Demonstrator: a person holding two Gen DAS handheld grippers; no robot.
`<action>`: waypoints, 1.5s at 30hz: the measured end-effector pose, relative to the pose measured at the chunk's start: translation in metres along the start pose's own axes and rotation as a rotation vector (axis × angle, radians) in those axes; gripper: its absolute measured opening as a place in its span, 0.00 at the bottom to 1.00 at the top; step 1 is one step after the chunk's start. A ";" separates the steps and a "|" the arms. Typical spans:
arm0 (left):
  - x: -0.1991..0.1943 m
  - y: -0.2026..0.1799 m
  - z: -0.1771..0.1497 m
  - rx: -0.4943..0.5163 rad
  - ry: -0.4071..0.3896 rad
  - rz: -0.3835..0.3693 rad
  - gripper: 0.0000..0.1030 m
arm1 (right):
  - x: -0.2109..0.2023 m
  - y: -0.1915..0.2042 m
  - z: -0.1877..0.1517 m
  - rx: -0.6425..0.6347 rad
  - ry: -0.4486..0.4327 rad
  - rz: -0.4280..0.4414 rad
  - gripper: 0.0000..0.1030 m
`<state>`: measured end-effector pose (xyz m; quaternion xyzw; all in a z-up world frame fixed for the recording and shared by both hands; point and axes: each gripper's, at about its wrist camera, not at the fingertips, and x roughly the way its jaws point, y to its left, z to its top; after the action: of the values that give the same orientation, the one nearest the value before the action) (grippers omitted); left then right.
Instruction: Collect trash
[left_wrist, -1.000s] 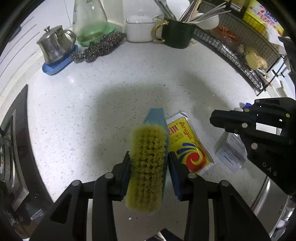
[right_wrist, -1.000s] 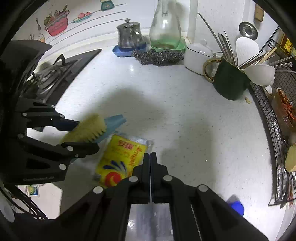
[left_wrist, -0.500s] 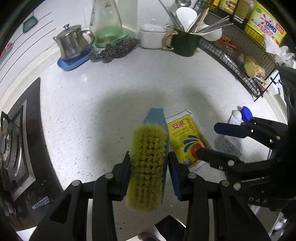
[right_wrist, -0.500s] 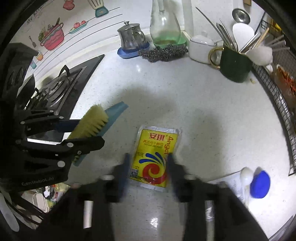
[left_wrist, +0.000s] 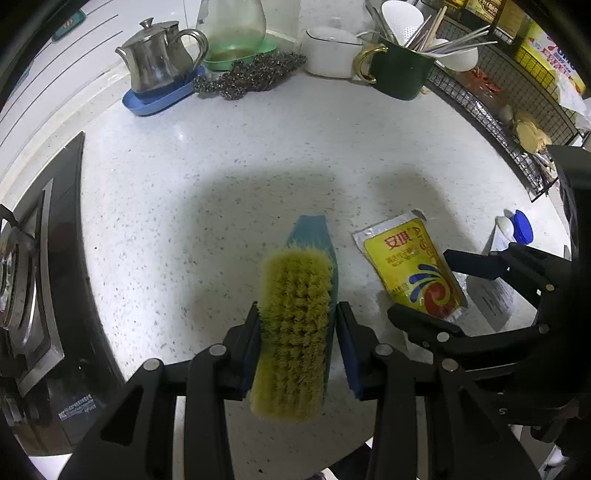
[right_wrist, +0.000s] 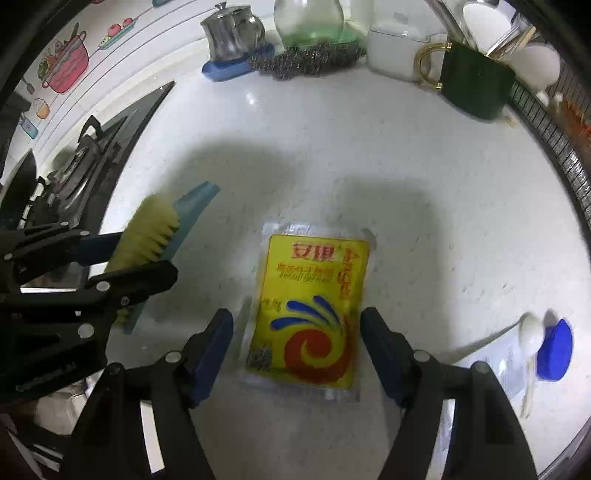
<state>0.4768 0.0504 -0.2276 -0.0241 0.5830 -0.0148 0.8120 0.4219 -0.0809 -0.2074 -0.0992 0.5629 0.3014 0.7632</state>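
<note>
Left gripper (left_wrist: 297, 328) clamped on the yellow-bristled brush (left_wrist: 295, 332), bristles facing camera. Right gripper (right_wrist: 296, 332) jaws have just been opening; the yellow sachet (right_wrist: 314, 310) lies flat on the counter (right_wrist: 332, 155) between its fingers, unpinched.

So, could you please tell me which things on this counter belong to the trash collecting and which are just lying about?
Part of the job:
- yellow packet, flat on the counter, between the open right claw
- scrub brush, held in the left claw

Lying about:
- steel teapot
- steel wool
- green mug of utensils
- blue cap
</note>
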 end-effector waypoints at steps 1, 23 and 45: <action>0.001 0.000 0.000 -0.001 0.002 0.002 0.35 | 0.001 0.000 0.001 0.000 -0.005 -0.007 0.67; 0.000 -0.008 -0.019 0.007 0.025 -0.037 0.35 | -0.018 0.011 -0.017 0.014 -0.070 0.005 0.33; -0.096 0.009 -0.111 0.130 -0.078 -0.097 0.35 | -0.109 0.087 -0.103 0.119 -0.164 -0.052 0.33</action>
<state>0.3406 0.0623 -0.1724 -0.0001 0.5467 -0.0911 0.8323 0.2698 -0.1001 -0.1263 -0.0431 0.5125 0.2548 0.8188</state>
